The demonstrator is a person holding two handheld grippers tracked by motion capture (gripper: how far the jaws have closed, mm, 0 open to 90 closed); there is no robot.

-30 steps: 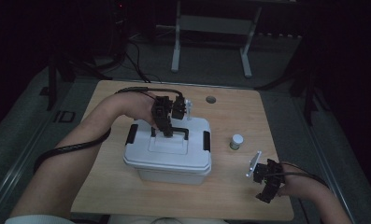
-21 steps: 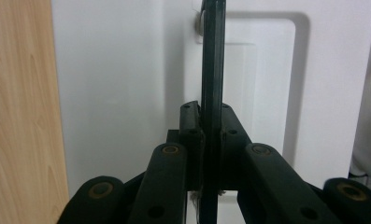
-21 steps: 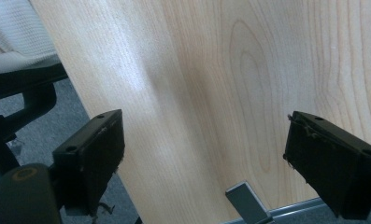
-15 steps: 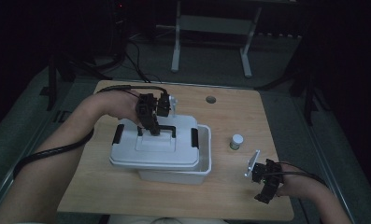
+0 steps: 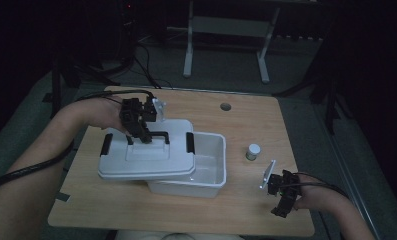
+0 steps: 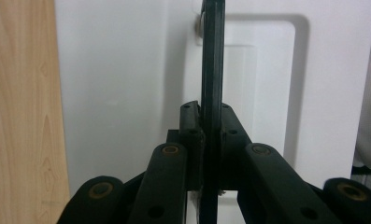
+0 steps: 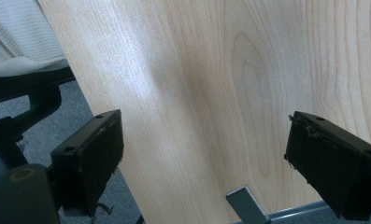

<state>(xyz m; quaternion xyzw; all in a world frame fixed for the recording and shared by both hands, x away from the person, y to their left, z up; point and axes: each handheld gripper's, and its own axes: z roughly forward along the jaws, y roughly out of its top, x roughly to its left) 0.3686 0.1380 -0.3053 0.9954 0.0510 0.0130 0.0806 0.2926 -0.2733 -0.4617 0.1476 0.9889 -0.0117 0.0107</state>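
The left gripper (image 5: 145,134), clamped on the lid's black handle (image 5: 155,136), has carried the white lid (image 5: 146,157) off to the left, baring the right of the box (image 5: 206,165). The right gripper (image 5: 282,196) waits open near the table's (image 5: 266,110) right edge.

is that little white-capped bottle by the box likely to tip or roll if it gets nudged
The small white-capped bottle stands upright on a narrow base on the smooth wooden table, so a nudge would probably topple it. Being round, it would then likely roll. It looks light for its size.
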